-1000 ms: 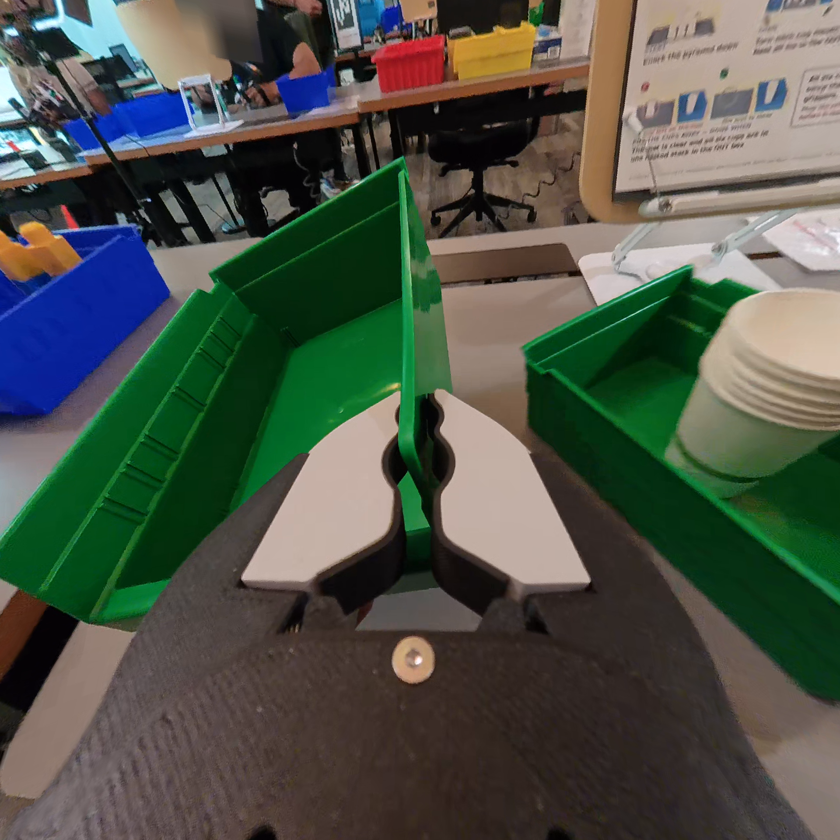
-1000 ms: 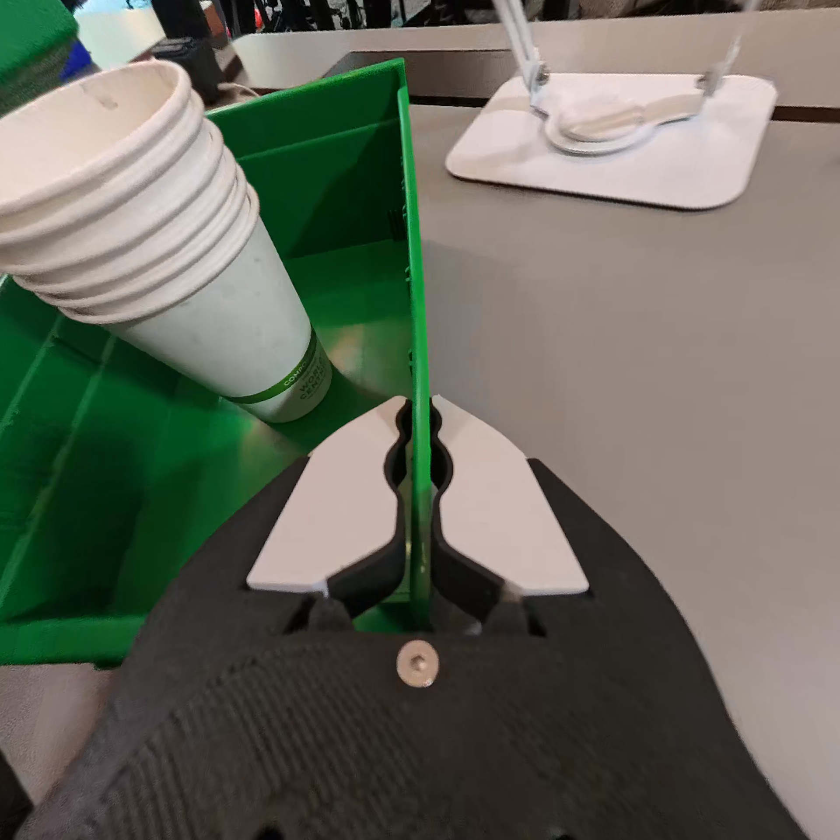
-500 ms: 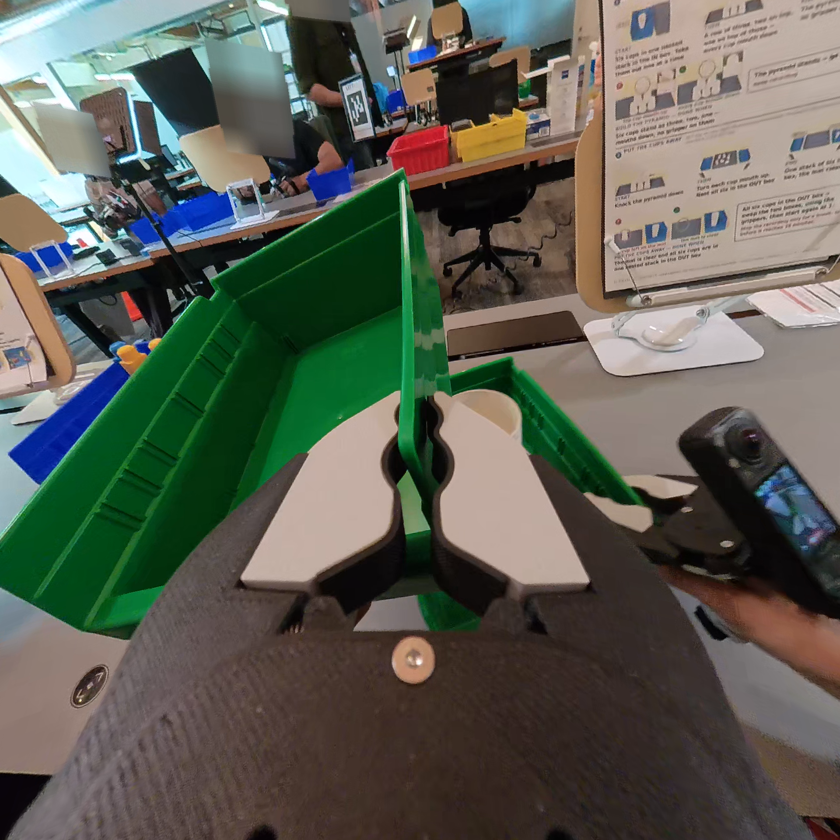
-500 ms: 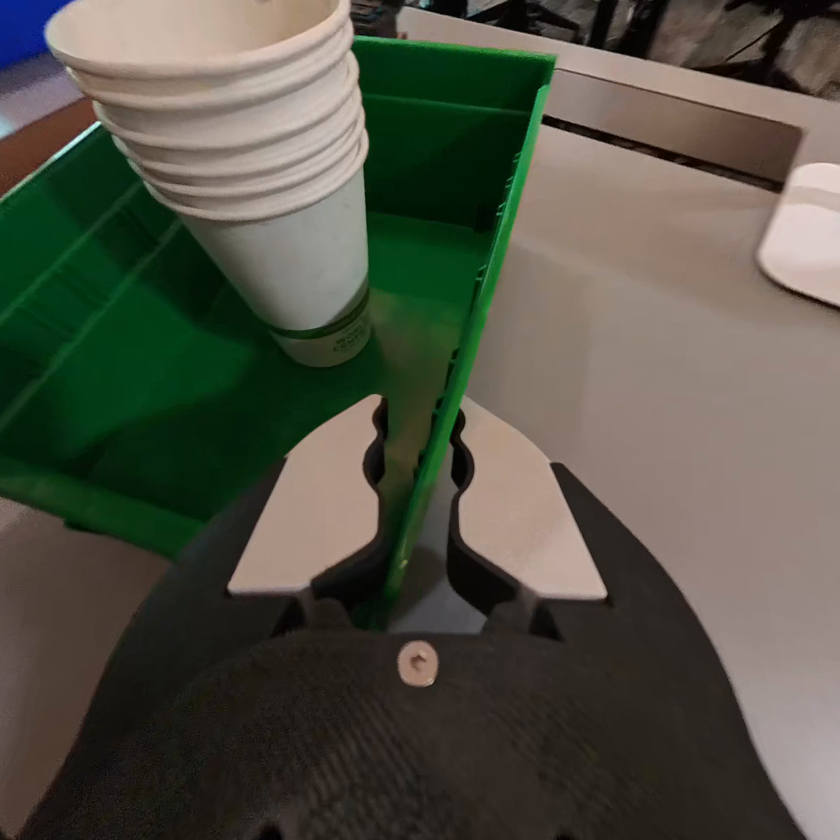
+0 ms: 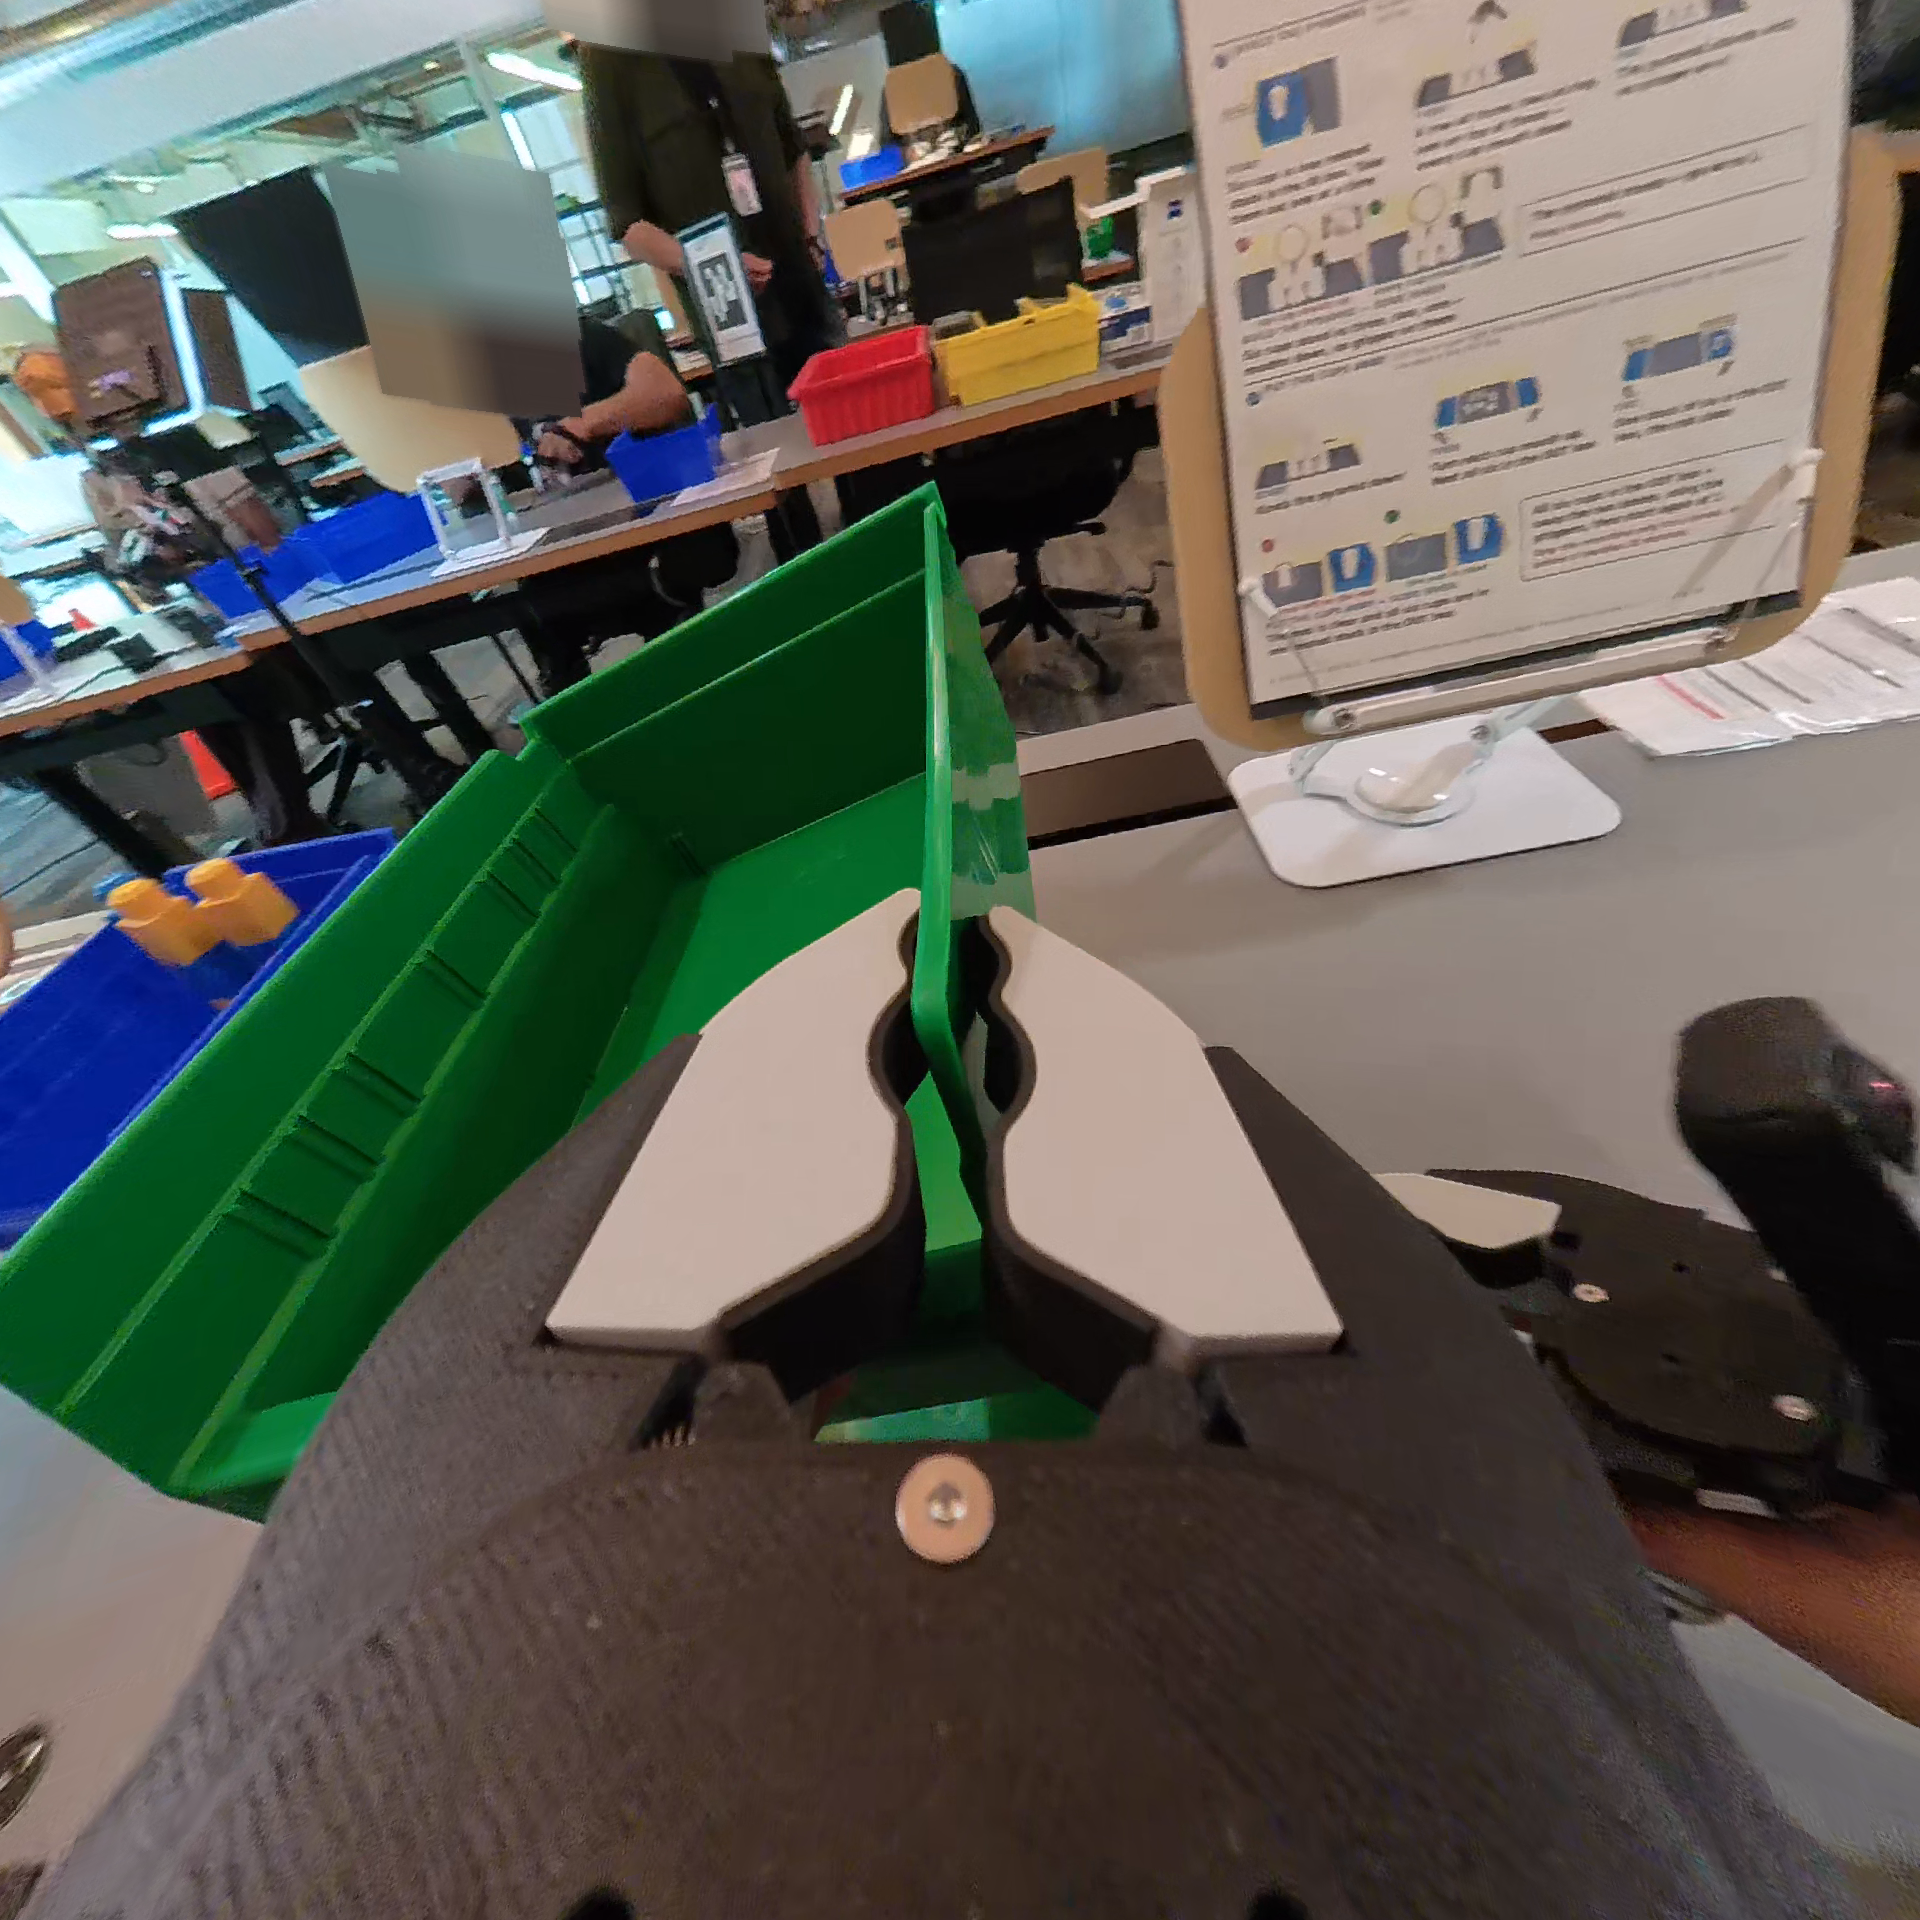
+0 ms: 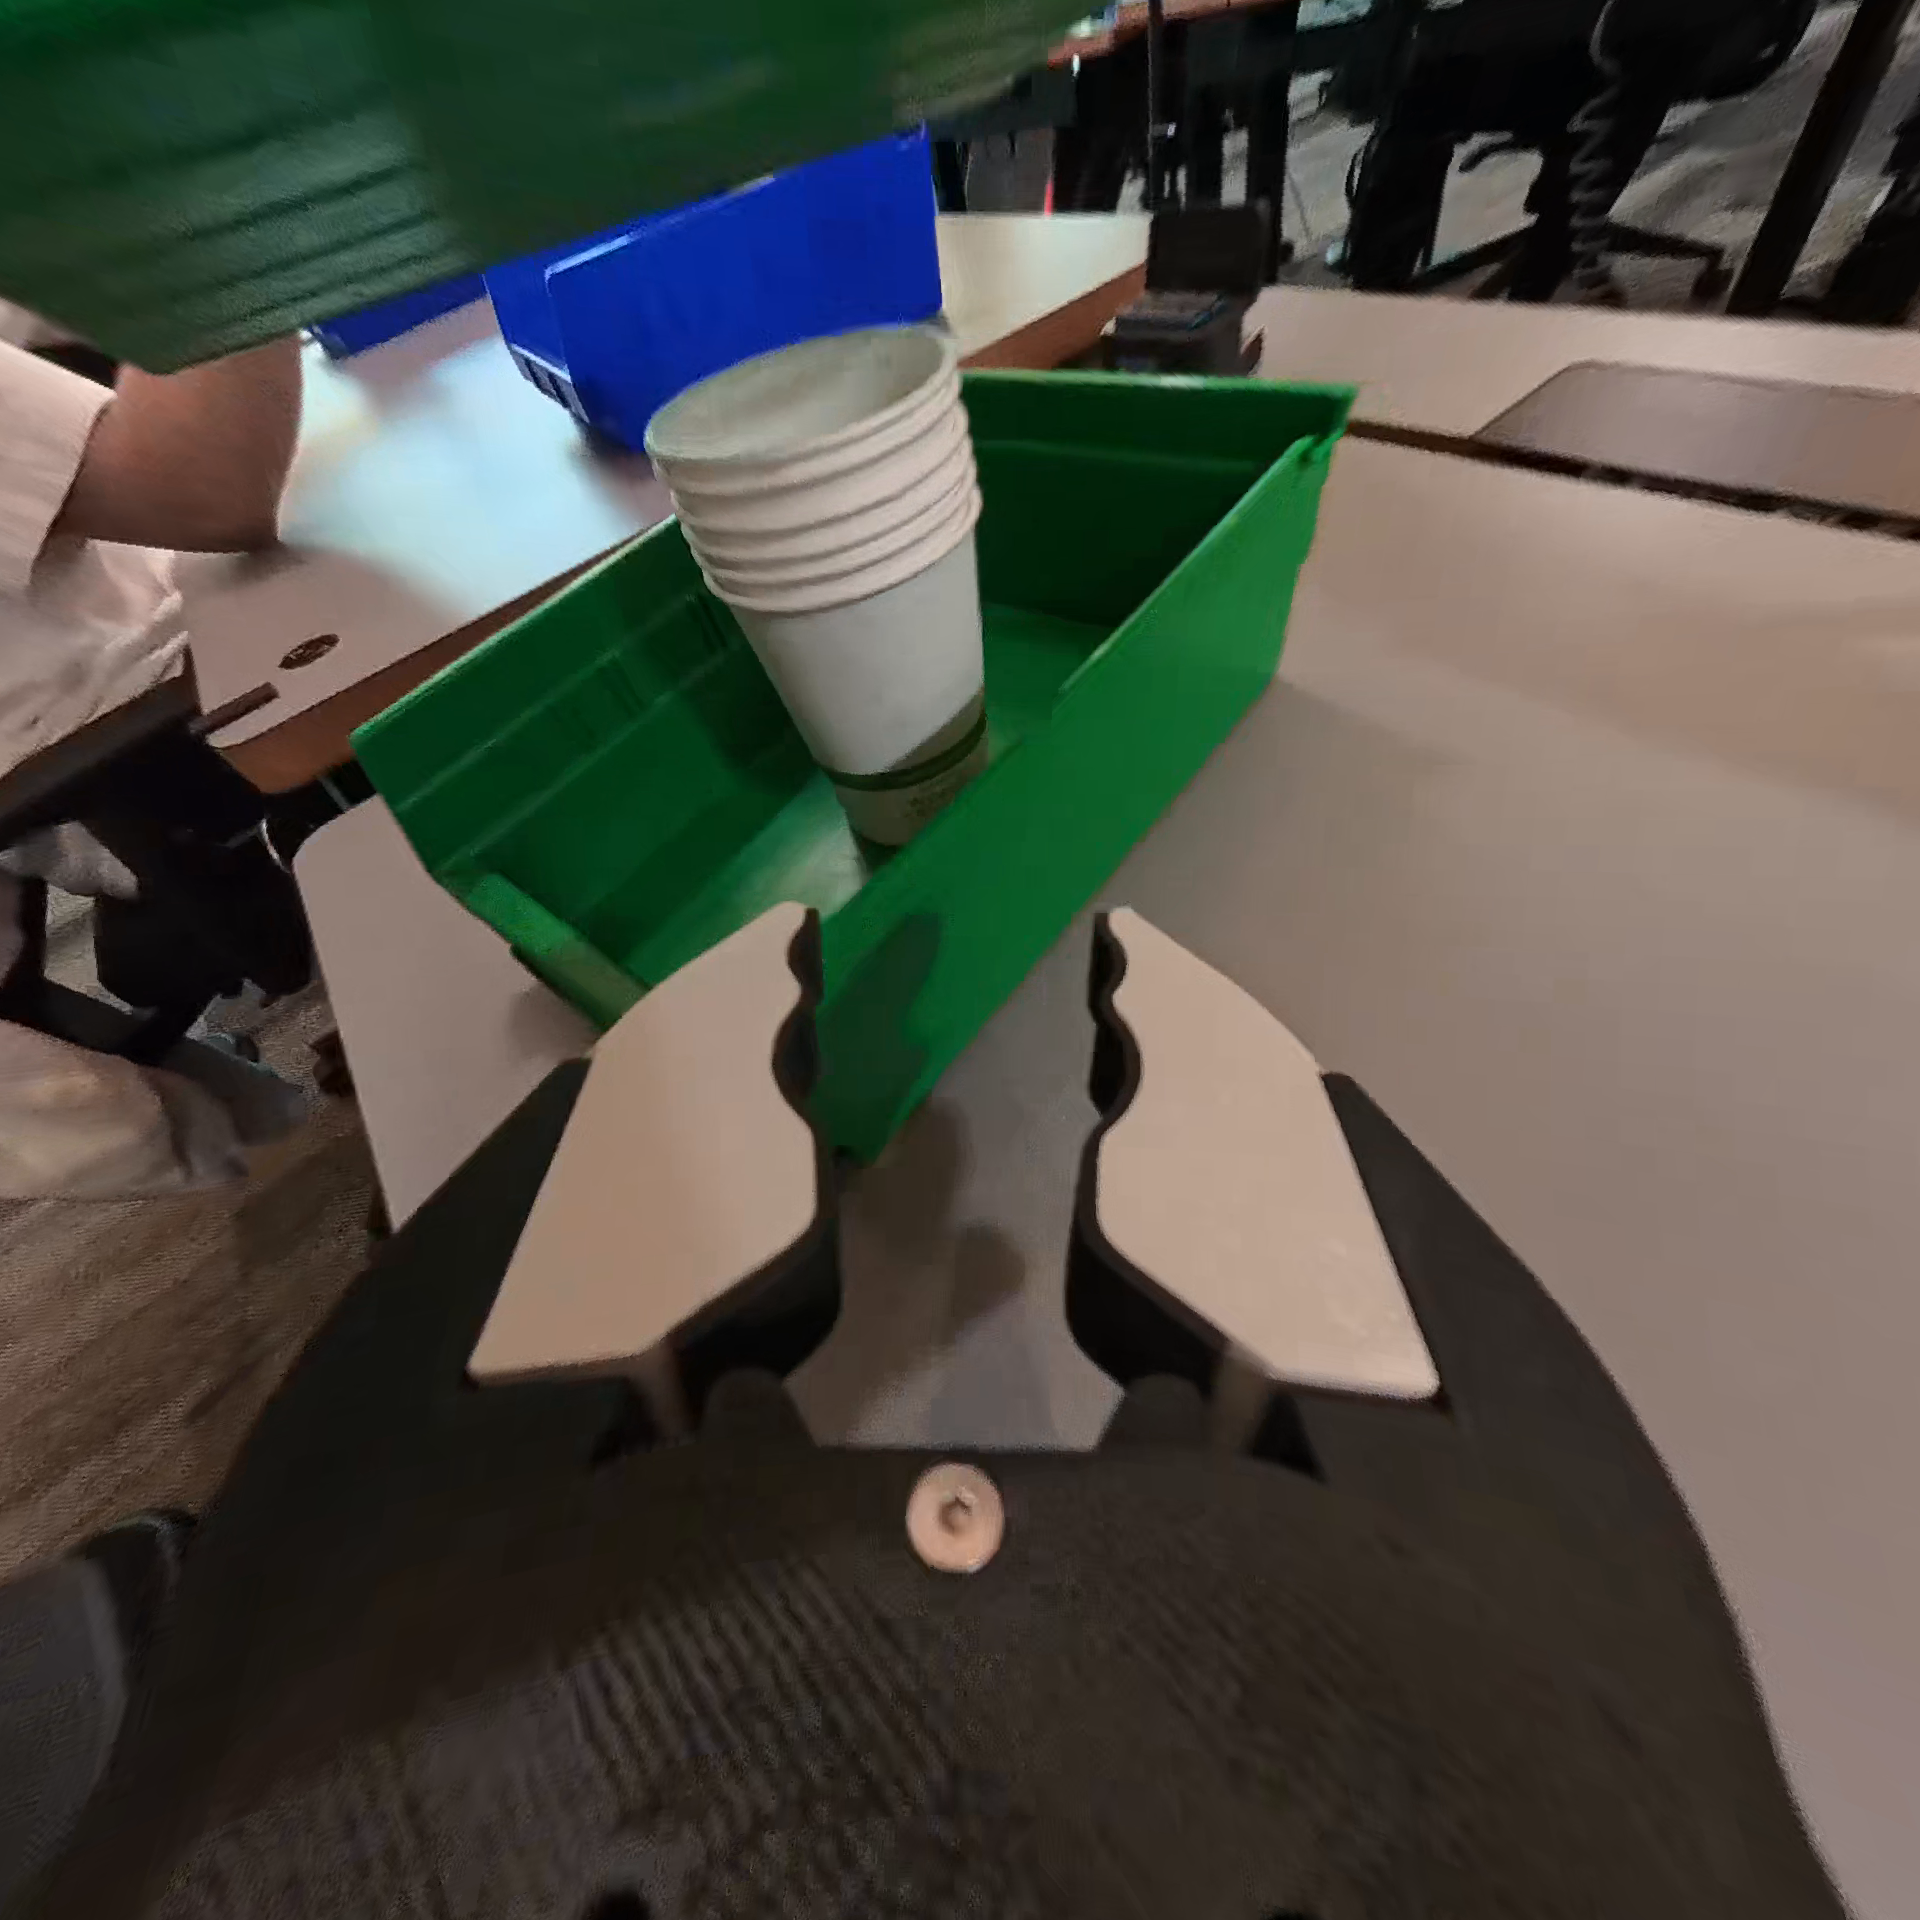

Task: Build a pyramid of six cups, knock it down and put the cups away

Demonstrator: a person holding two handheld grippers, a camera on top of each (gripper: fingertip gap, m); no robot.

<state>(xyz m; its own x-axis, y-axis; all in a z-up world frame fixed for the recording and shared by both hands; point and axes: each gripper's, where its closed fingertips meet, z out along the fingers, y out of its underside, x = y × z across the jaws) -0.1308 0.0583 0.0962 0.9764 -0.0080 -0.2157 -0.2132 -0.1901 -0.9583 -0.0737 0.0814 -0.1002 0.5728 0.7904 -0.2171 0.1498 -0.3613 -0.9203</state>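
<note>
The grey worktop [image 5: 1403, 997] runs back to a dark inset panel [image 5: 1122, 774], with a white-based stand holding a printed sheet [image 5: 1496, 343] on it. Beyond — long wooden-edged tables [image 5: 623, 540] carrying blue bins [image 5: 665, 457], a red bin [image 5: 868, 384] and a yellow bin [image 5: 1023, 343], and a black office chair [image 5: 1049, 561]. People [image 5: 707, 156] stand and sit there under bright ceiling light — the floor by the near table edge is carpeted [image 6: 156, 1340].

Left wrist view: the near end of the green bin [image 5: 499, 1039] is hidden behind the left gripper [image 5: 951, 1023] body. The right gripper [image 5: 1662, 1299] is cut off by the right edge and blurred; finger spacing unreadable there. Sheet on the stand [image 5: 1496, 343] too blurred to make out. Right wrist view: a green shape [image 6: 312, 135] at top is motion-smeared and cropped; base of the cup stack [image 6: 842, 603] is hidden behind the second bin's wall [image 6: 1091, 790]. A person's arm [image 6: 177, 457] is cut off at the left.
</note>
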